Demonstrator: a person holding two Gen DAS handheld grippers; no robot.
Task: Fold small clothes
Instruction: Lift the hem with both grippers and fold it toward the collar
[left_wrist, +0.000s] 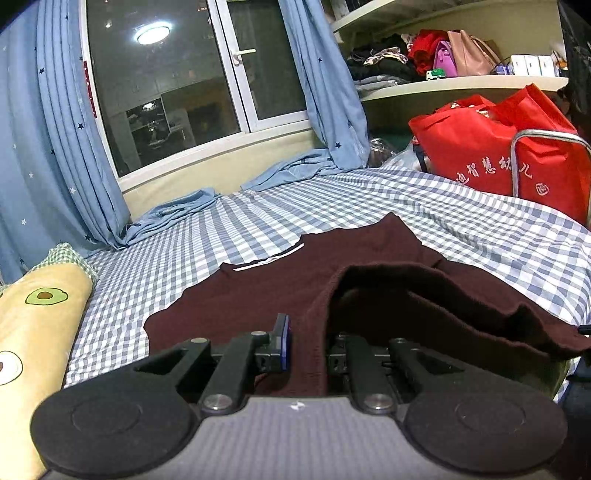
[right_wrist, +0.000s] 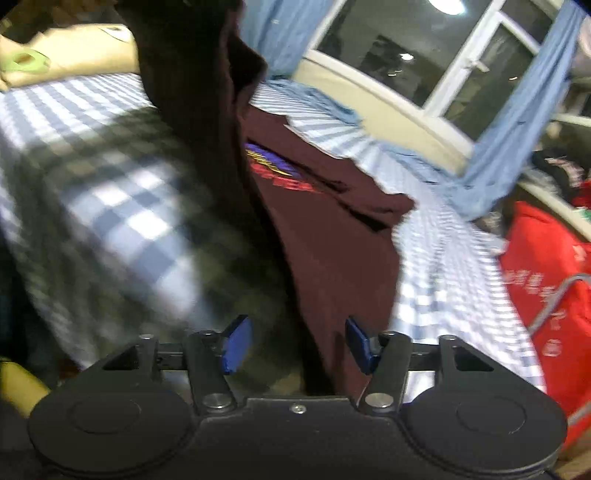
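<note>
A small dark maroon shirt (left_wrist: 280, 280) lies on the blue-and-white checked bed sheet (left_wrist: 332, 199), its white collar line to the far side. My left gripper (left_wrist: 306, 343) is shut on a lifted edge of the shirt, which drapes over its right finger. In the right wrist view the shirt (right_wrist: 332, 229) shows a red and purple print, and part of it hangs up at the top left. My right gripper (right_wrist: 295, 345) is open, with shirt cloth lying between its blue pads (right_wrist: 236, 347); that view is blurred.
A cream avocado-print pillow (left_wrist: 33, 332) lies at the bed's left. A red bag (left_wrist: 491, 147) with a metal frame stands at the right. Blue curtains (left_wrist: 55, 147) and a window are behind, shelves (left_wrist: 461, 81) at upper right.
</note>
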